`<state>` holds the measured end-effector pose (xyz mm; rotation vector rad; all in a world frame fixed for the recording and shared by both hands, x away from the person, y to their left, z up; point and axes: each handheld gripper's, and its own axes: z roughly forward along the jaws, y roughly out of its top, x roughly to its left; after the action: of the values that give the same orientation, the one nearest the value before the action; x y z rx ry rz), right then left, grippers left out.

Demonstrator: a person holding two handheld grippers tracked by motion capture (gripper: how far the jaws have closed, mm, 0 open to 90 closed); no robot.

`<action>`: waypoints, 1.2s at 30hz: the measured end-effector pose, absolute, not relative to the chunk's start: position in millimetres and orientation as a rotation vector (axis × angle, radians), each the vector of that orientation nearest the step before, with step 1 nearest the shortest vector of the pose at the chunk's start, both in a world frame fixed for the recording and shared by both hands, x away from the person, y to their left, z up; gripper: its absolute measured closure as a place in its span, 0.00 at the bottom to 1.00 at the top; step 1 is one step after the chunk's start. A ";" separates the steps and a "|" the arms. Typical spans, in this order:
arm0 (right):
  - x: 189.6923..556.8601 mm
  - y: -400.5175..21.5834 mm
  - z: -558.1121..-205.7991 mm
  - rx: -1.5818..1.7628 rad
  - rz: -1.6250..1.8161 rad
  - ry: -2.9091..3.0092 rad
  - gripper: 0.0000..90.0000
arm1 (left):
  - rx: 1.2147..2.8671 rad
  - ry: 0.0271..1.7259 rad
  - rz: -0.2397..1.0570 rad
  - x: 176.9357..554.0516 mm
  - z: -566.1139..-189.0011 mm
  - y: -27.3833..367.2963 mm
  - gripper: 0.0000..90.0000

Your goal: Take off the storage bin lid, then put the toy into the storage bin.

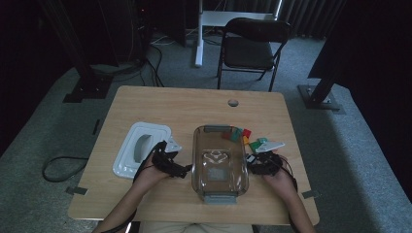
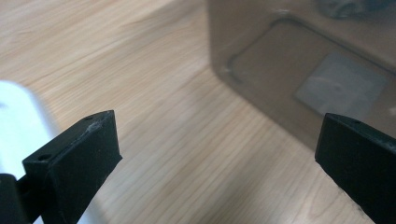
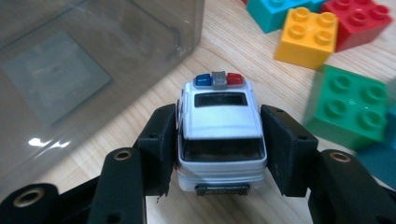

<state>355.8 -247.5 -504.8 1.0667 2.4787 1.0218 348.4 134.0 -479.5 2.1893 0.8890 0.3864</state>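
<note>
At the left of the table (image 1: 145,99) a white lid (image 1: 141,148) is seen. Beside it the left gripper (image 1: 187,171) is held with jaws spread wide and nothing between them, close to the clear tub (image 1: 219,162). Right of the tub, a toy police car (image 3: 219,126) is clamped between the pads of the right gripper (image 3: 219,149). The car is white with dark windows and a blue, grey and red roof light bar, standing on the wood. Yellow (image 3: 306,37), red (image 3: 357,23) and green bricks (image 3: 352,109) lie beyond it.
</note>
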 end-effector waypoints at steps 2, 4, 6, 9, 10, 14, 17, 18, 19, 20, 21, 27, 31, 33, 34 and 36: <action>353.4 -250.3 -504.5 1.074 1.003 2.480 0.53 | 2.185 0.935 0.405 349.5 -476.8 141.6 0.01; 352.0 -252.0 -507.1 1.075 0.991 2.490 0.53 | 2.175 0.974 0.401 349.7 -475.0 149.7 0.01; 351.1 -253.9 -512.3 1.092 0.973 2.503 0.53 | 2.160 1.004 0.397 348.6 -473.3 157.2 0.01; 349.1 -256.2 -513.4 1.098 0.993 2.495 0.53 | 2.145 1.053 0.419 345.1 -469.6 171.8 0.01; 348.6 -256.2 -513.2 1.094 0.985 2.495 0.53 | 2.141 1.068 0.426 343.2 -467.5 179.1 0.01; 345.3 -259.1 -512.4 1.087 0.971 2.503 0.52 | 2.117 1.128 0.492 335.0 -460.8 201.6 0.01; 341.4 -262.6 -511.8 1.093 0.965 2.505 0.52 | 2.063 1.178 0.563 327.0 -455.7 224.3 0.06; 340.4 -263.6 -511.6 1.103 0.970 2.503 0.51 | 2.053 1.189 0.575 325.8 -455.0 230.1 0.06; 340.1 -264.2 -511.3 1.102 0.976 2.506 0.48 | 2.051 1.187 0.583 324.1 -454.0 238.7 0.06; 339.5 -263.9 -510.4 1.104 0.980 2.503 0.47 | 2.044 1.209 0.599 322.2 -452.9 249.7 0.07; 339.3 -263.3 -508.7 1.100 0.984 2.491 0.46 | 2.036 1.232 0.613 321.4 -452.4 256.6 0.07; 344.1 -257.7 -504.5 1.087 0.967 2.497 0.44 | 1.931 1.438 0.655 321.5 -455.9 307.0 0.07; 349.1 -254.7 -504.8 1.088 0.940 2.508 0.44 | 1.918 1.586 0.692 328.2 -475.9 336.5 0.00; 350.4 -254.5 -506.0 1.095 0.931 2.508 0.46 | 1.939 1.609 0.715 329.3 -483.9 339.2 0.00; 351.0 -254.9 -506.6 1.092 0.931 2.511 0.46 | 1.944 1.608 0.716 329.4 -487.4 340.0 0.00; 352.0 -255.8 -507.3 1.102 0.954 2.516 0.48 | 1.951 1.609 0.712 329.9 -493.5 341.9 0.00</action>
<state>352.0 -255.8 -507.3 1.1024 2.5161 0.9539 329.9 341.9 -493.5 1.9513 1.6093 0.7123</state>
